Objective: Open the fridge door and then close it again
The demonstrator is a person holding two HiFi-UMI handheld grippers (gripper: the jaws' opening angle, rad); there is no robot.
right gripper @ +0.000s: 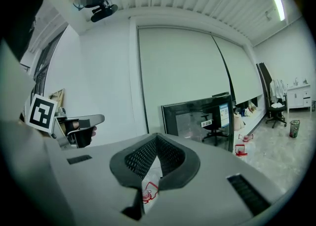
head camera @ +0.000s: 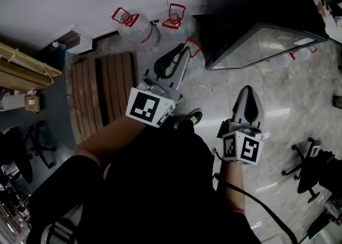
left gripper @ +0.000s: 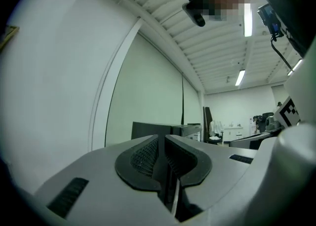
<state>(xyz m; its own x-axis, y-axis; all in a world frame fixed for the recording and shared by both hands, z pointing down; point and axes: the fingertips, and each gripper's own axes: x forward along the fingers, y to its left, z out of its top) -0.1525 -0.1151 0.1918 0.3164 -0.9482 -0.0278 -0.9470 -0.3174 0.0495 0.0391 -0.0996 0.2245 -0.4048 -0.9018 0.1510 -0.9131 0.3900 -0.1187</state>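
Fridge (head camera: 251, 8) is sitting ahead to the right, door (head camera: 267, 45) looking shut: fitting either pre-opening or post-closing. Left gripper (head camera: 172, 60) and right gripper (head camera: 247, 101) are hovering clear of it, jaws pressed together, empty.

fridge (head camera: 251, 8) cut off at head view's top edge.

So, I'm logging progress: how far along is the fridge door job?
Done: nothing visibly. The fridge door looks shut, and whether it was already opened once can't be told. In hand: nothing. The left gripper and right gripper are shut, empty and clear of it. Remaining, if unstarted: reach, open, close.
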